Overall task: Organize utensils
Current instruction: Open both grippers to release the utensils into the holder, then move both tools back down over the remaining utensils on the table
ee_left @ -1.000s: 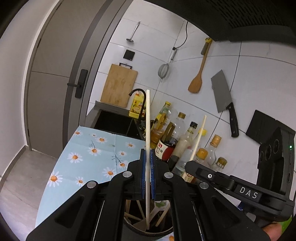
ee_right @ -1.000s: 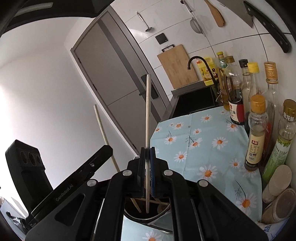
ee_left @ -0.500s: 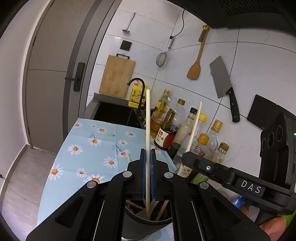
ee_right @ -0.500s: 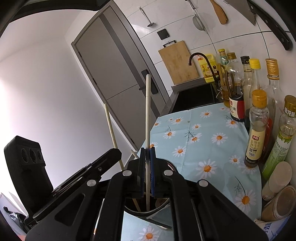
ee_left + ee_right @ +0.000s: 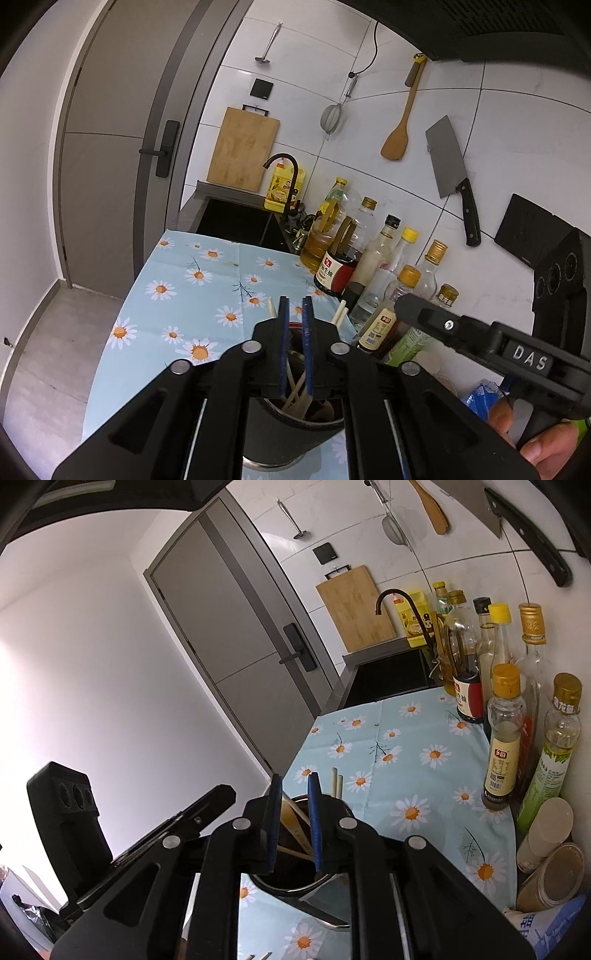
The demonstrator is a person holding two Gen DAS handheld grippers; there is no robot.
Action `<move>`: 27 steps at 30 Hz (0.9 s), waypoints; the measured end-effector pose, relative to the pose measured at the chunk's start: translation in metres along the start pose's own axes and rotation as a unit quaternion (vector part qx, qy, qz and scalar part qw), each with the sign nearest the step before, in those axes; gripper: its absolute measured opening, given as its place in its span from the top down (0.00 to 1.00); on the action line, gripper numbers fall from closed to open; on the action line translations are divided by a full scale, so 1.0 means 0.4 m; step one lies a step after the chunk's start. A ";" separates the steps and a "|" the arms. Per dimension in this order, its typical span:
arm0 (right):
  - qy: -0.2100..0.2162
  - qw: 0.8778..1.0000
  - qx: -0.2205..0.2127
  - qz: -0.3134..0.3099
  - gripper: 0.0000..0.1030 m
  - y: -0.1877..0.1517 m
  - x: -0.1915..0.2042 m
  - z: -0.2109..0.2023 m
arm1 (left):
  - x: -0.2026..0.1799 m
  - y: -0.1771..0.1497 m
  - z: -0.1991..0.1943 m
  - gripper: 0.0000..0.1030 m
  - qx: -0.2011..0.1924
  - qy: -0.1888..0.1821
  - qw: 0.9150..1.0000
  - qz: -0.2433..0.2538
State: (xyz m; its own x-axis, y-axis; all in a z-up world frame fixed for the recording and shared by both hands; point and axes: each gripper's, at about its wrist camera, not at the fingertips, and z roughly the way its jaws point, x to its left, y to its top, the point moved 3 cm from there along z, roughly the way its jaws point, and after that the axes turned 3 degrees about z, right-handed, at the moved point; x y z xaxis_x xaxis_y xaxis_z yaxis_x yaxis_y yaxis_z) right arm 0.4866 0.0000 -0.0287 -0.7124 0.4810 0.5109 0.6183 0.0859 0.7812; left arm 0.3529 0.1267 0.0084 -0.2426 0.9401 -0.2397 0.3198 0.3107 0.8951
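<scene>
Chopsticks [image 5: 295, 384] are sitting loose in the dark holder [image 5: 291, 432] just below both sets of fingers. Left gripper [image 5: 294, 314] and right gripper [image 5: 293, 786] are opening, nothing pinched. Risk: fingers are crowding the rim; pulling away carelessly could snag sticks or tip the holder.

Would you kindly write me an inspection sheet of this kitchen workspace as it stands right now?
Surface: counter under a daisy-print cloth.
Job's things: dark utensil holder with chopsticks and wooden utensils standing inside.
Clutter: sauce and oil bottles along the wall; jars and a blue packet at the right.
Grippers: left gripper and right gripper above the holder, jaws opening, gripping nothing.
Cables: one black cord on the tiles.
Surroundings: sink, cutting board, cleaver, spatula, strainer, grey door.
</scene>
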 end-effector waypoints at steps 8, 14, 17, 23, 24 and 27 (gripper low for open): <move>0.017 1.000 0.002 0.007 0.79 -0.002 0.019 -0.063 | -0.010 0.003 -0.079 0.88 0.002 -0.001 1.000 0.003; 0.032 0.999 0.015 0.013 0.70 -0.031 0.039 -0.121 | -0.019 -0.010 -0.155 0.84 0.014 0.009 1.000 0.021; 0.036 0.999 0.027 0.014 0.69 -0.048 0.046 -0.139 | -0.017 -0.023 -0.190 0.82 0.026 0.010 0.999 0.023; 0.031 0.998 0.054 0.026 0.59 -0.089 0.052 -0.158 | 0.002 -0.062 -0.238 0.78 0.059 0.023 0.998 0.020; 0.028 0.997 0.062 0.032 0.57 -0.101 0.053 -0.162 | 0.006 -0.070 -0.241 0.78 0.065 0.025 0.997 0.022; 0.014 0.995 0.093 0.042 0.51 -0.141 0.053 -0.166 | 0.024 -0.101 -0.249 0.78 0.095 0.031 0.995 0.019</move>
State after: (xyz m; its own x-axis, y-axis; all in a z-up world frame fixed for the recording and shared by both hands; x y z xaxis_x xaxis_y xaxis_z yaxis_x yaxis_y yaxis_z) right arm 0.4146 -0.0526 -0.0379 -0.6631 0.4690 0.5834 0.7247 0.2070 0.6572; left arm 0.2463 0.1090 0.0073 -0.2816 0.9429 -0.1778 0.4952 0.3015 0.8148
